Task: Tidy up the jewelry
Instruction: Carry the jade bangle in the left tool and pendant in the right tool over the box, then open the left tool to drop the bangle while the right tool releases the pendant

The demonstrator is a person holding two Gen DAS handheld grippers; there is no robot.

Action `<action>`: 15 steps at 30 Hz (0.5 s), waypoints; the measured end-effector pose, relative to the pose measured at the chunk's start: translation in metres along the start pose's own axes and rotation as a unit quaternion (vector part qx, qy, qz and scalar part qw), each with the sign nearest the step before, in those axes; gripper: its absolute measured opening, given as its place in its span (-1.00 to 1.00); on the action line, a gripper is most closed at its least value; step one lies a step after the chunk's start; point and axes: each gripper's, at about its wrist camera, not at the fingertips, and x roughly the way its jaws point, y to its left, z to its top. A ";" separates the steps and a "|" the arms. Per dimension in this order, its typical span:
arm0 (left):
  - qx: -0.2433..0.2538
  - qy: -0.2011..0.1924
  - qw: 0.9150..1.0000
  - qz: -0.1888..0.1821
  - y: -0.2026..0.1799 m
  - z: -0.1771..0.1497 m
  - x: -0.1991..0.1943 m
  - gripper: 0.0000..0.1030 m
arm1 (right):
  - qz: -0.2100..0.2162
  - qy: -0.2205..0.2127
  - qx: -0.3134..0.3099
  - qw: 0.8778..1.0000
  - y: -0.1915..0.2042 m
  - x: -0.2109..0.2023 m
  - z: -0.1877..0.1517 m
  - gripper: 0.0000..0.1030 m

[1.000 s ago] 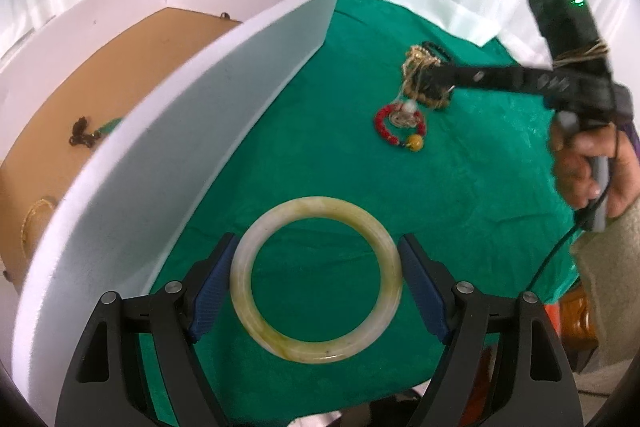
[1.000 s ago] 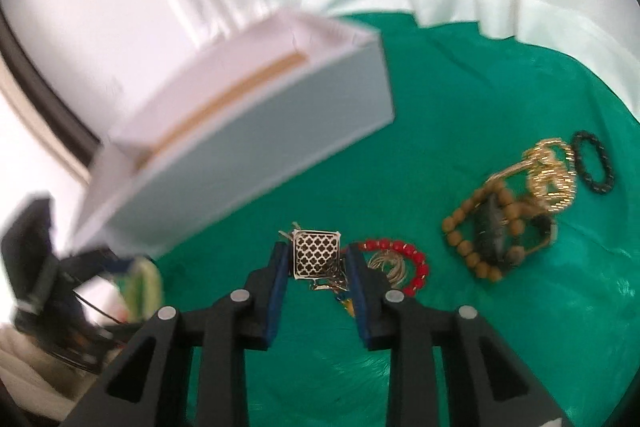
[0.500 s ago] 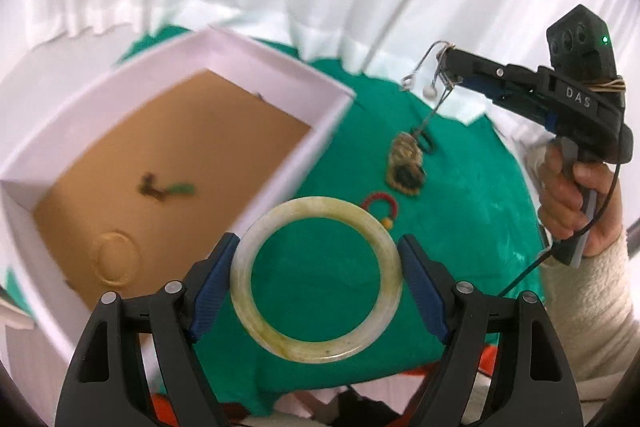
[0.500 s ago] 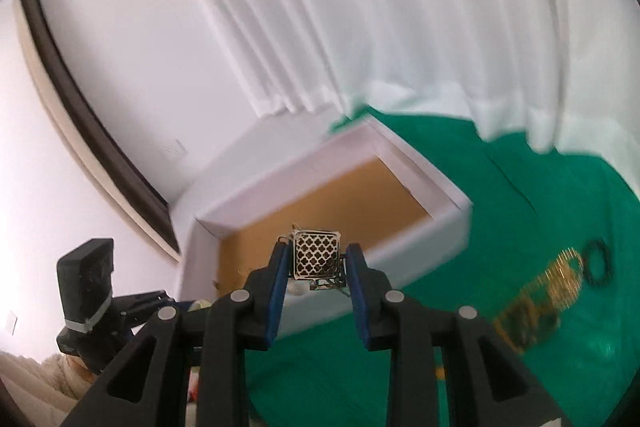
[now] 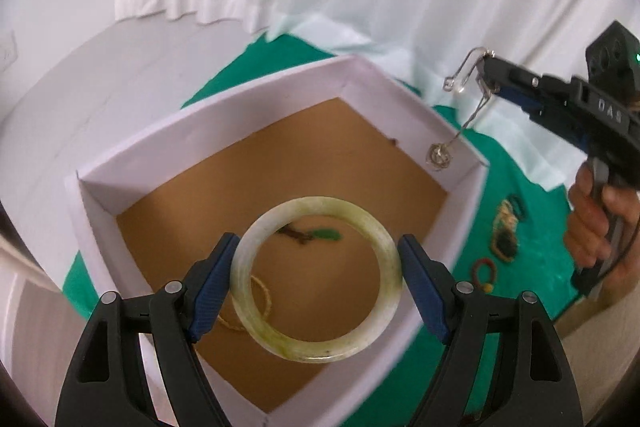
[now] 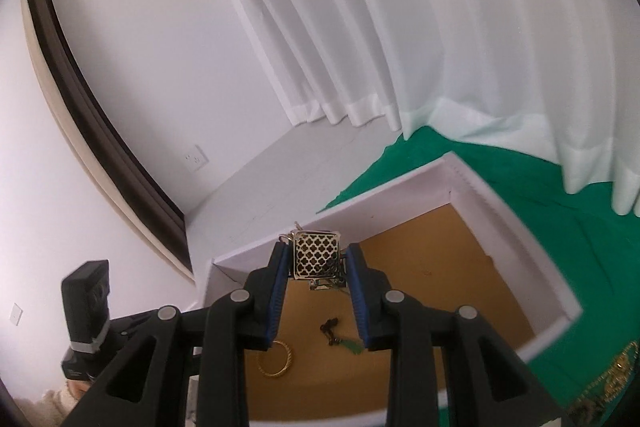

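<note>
My left gripper [image 5: 320, 263] is shut on a pale green jade bangle [image 5: 318, 281] and holds it above the open white box [image 5: 208, 143] with a brown floor. In the right wrist view my right gripper [image 6: 316, 259] is shut on a square gold lattice earring [image 6: 316, 255] over the same box [image 6: 480, 195]. Seen from the left wrist view, that right gripper [image 5: 490, 77] dangles the earring's wire hooks and a small pendant [image 5: 439, 155] over the box's far right corner. On the box floor lie a gold bangle [image 6: 274, 359] and a dark charm with a green tassel [image 6: 340, 337].
More jewelry lies on the green cloth [image 5: 532, 267] right of the box: a red bead bracelet [image 5: 485, 271] and a gold and dark pile [image 5: 507, 231]. White curtains [image 6: 400, 27] hang behind. A hand [image 5: 600, 223] grips the right tool.
Both grippers rose from the green cloth and swung over the box, each carrying its piece. The box interior now lies below them; the loose jewelry is left behind at the right.
</note>
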 end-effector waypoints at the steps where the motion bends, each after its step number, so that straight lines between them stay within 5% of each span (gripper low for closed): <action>1: -0.008 0.005 1.000 0.003 0.007 0.000 0.008 0.57 | -0.002 0.006 0.000 1.000 -0.001 0.008 -0.003 -0.43; 6: -0.032 0.032 0.999 0.010 0.025 -0.005 0.037 0.57 | -0.034 0.067 -0.009 0.997 -0.010 0.073 -0.037 -0.43; 13: -0.018 0.063 0.997 0.045 0.028 -0.011 0.068 0.58 | -0.092 0.103 -0.032 0.990 -0.017 0.110 -0.069 -0.35; 15: -0.015 0.060 0.997 0.055 0.028 -0.013 0.070 0.63 | -0.114 0.105 -0.035 0.987 -0.018 0.107 -0.070 0.13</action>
